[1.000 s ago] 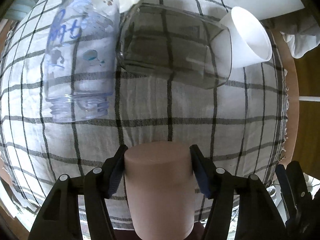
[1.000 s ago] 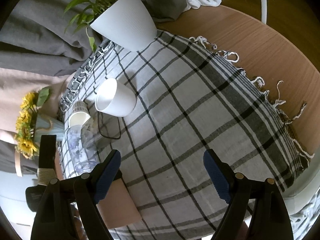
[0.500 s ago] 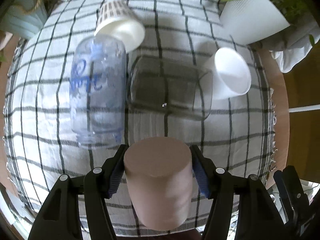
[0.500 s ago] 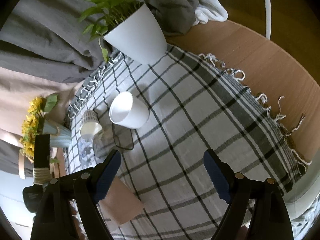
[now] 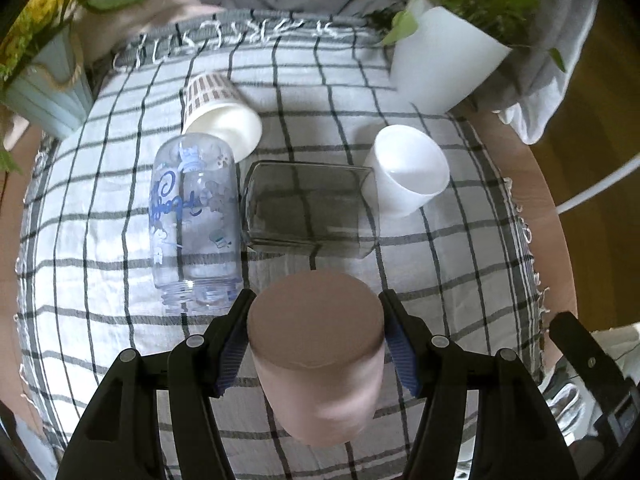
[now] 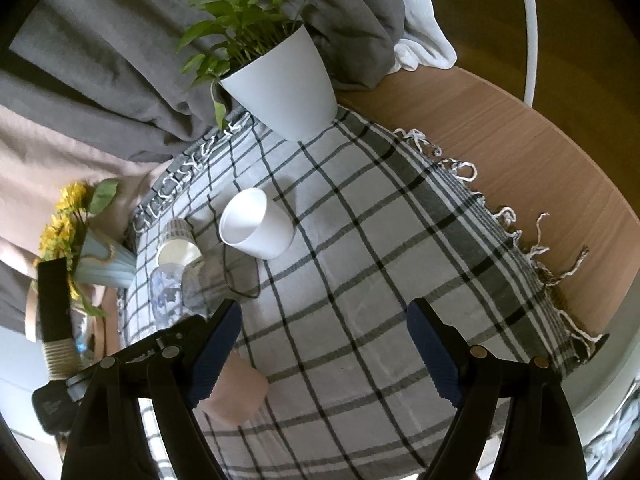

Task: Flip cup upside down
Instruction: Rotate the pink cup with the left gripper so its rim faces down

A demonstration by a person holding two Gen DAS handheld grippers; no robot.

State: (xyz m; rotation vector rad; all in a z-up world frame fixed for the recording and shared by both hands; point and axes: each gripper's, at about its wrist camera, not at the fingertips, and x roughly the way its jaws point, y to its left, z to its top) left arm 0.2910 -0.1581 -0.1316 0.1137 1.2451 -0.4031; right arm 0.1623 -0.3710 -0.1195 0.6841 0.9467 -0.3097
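Note:
My left gripper (image 5: 316,336) is shut on a matte pink cup (image 5: 318,356) and holds it above the checked cloth, flat base toward the camera, tilted. The pink cup also shows in the right wrist view (image 6: 236,394), behind the left finger. My right gripper (image 6: 324,352) is open and empty above the cloth's near right part. Lying on their sides on the cloth are a clear bottle with blue print (image 5: 192,224), a smoky square glass (image 5: 310,208), a white cup (image 5: 408,170) and a patterned paper cup (image 5: 220,118).
The checked cloth (image 6: 380,272) covers a round wooden table (image 6: 520,152). A white plant pot (image 6: 284,84) stands at the back, a pale blue vase with yellow flowers (image 6: 100,264) at the back left. Grey fabric hangs behind.
My left gripper has risen and pulled back with the pink cup, so the cups on the cloth look smaller and farther. The right gripper has lifted slightly, still open.

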